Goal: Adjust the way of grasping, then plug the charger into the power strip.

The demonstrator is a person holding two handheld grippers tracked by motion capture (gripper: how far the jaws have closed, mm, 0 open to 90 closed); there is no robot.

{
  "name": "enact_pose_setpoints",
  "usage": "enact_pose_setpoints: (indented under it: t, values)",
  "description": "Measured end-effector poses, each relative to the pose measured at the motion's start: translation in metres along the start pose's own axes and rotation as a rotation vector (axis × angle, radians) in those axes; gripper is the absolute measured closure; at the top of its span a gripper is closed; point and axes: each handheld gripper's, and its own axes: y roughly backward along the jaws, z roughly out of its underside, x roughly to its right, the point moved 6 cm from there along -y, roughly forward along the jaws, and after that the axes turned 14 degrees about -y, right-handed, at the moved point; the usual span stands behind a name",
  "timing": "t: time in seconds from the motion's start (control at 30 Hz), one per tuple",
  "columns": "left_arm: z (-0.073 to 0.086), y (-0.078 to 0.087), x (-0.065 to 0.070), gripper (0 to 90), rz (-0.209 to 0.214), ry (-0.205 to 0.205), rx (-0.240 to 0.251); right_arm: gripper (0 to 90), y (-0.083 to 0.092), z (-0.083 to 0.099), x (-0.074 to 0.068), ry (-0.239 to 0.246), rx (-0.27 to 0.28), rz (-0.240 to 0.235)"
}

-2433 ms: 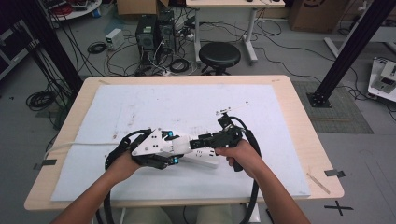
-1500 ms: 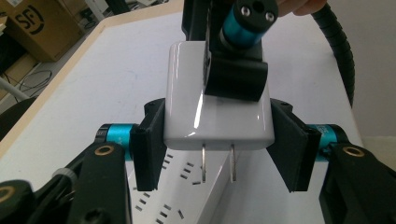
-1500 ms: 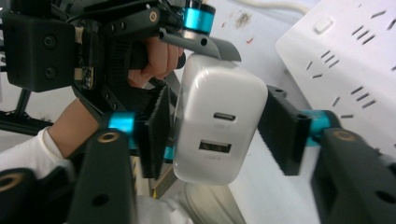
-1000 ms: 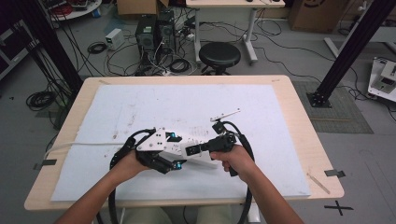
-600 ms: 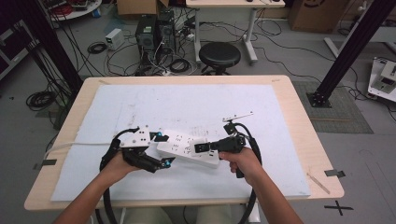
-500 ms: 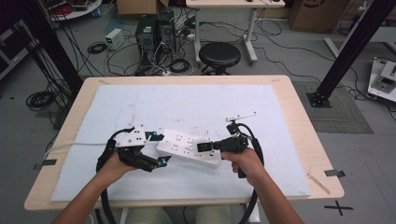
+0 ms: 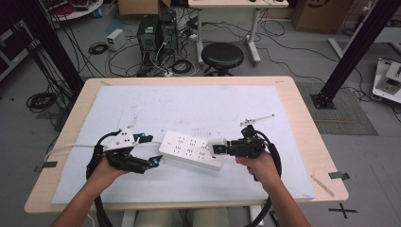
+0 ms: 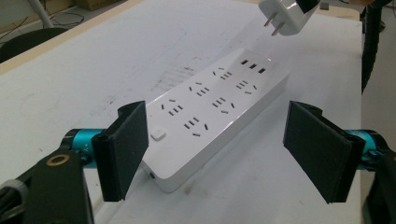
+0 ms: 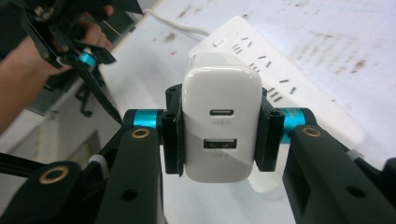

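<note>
A white power strip [image 7: 190, 150] lies flat on the white mat, its several sockets facing up [image 8: 215, 106]. My right gripper [image 7: 218, 147] is shut on a white USB charger [image 9: 221, 122], held by its two sides above the strip's right end; its prongs point down [image 8: 273, 25]. My left gripper [image 7: 150, 150] is open at the strip's left end, its jaws spread wide on either side of the switch end [image 8: 159, 134], not touching it. The strip's white cable [image 7: 75, 147] runs off to the left.
The white mat [image 7: 198, 106] covers most of the wooden table [image 7: 309, 137]. A thin metal rod [image 7: 257, 119] lies on the mat to the right. Black cables loop from both grippers over the table's front edge.
The left gripper has let go of the strip and opened wide, drawing back to the left. The right gripper has lifted the charger off toward the strip's right end.
</note>
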Motion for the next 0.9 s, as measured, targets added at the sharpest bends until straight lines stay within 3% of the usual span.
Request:
enact_pose_setpoints:
  t: [0.2,0.33,0.7,0.9]
  values:
    - [0.001,0.002,-0.002,22.4,-0.004,0.046,0.032,63.1,0.010,0.001,-0.002,0.071,0.013,0.048]
    - [-0.002,0.005,0.000,22.4,-0.007,0.042,0.036,63.1,0.014,0.002,-0.002,0.105,0.012,0.084]
    - [-0.002,0.018,0.004,22.4,-0.025,0.042,0.040,63.1,0.020,0.006,-0.006,0.129,0.021,0.115]
    - [0.003,0.023,0.002,22.4,-0.045,0.057,0.043,63.1,0.019,0.005,-0.008,0.169,0.017,0.143]
